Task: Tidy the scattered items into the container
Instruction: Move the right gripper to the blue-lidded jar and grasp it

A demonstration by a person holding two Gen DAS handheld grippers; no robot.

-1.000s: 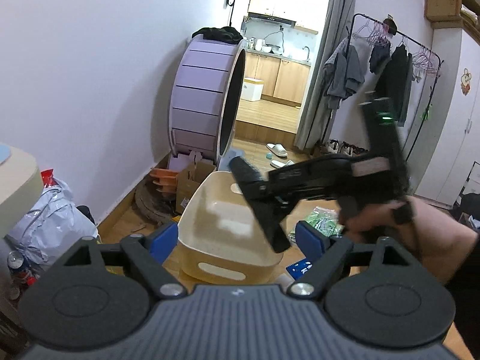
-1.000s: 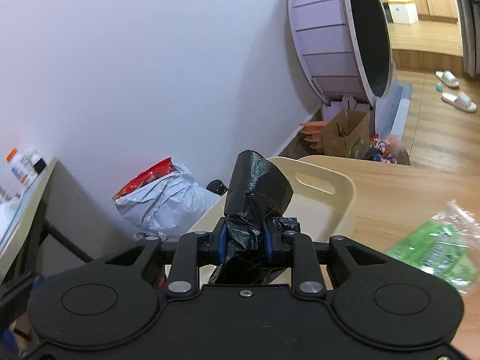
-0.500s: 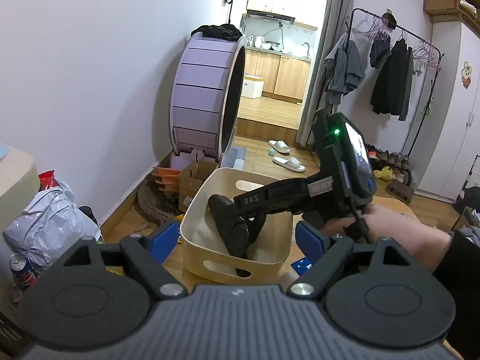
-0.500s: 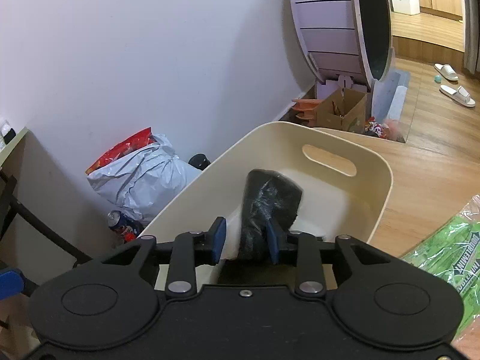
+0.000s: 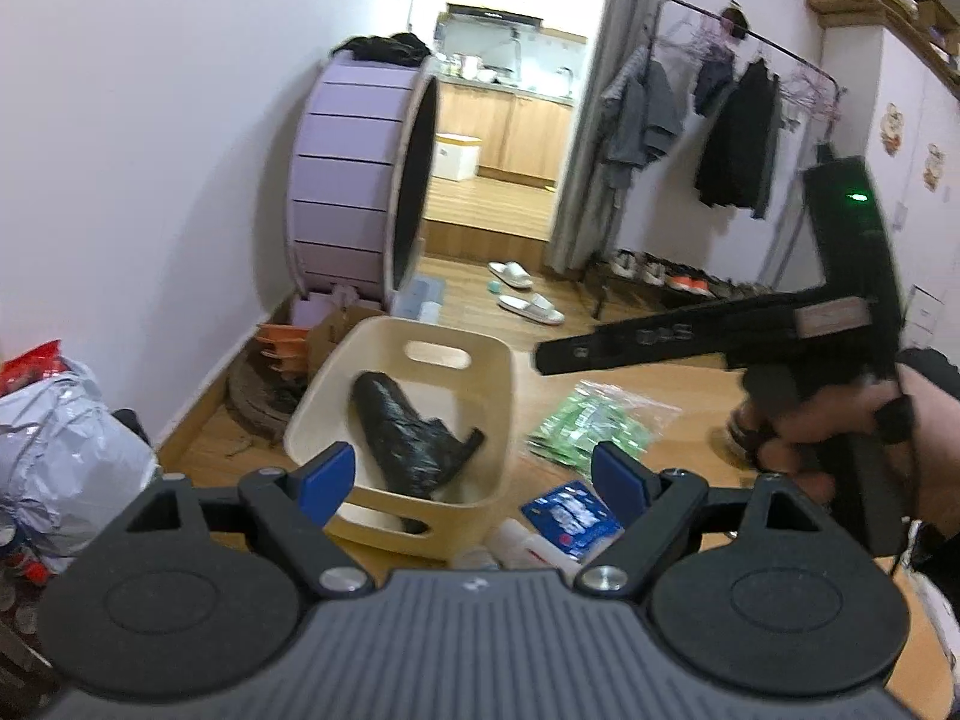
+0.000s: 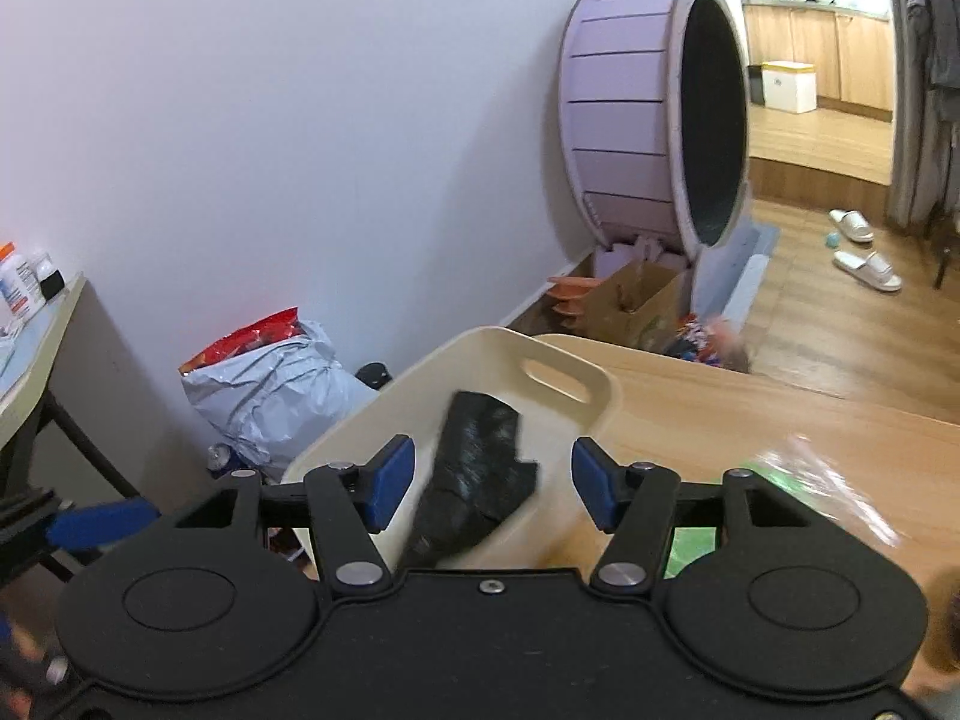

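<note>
1. I see the black bag roll (image 5: 408, 438) lying loose inside the cream container (image 5: 480, 354) on the bench (image 6: 780, 414).
2. My right gripper (image 6: 492, 480), above the container's near end, is opening, its pads clear of the roll.
3. My left gripper (image 5: 474, 474) hangs released, empty, before the container.
4. A green packet (image 5: 591, 426) lies right of the container.

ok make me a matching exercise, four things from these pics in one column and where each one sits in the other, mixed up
Things:
1. black bag roll
2. green packet
3. blue packet
4. grey plastic sack

Places:
A. on the floor by the white wall
B. inside the beige basket
C. on the wooden table, right of the basket
D. on the table, nearest the left gripper, by its right-hand finger

Pairs: 1-B, 2-C, 3-D, 4-A
</note>
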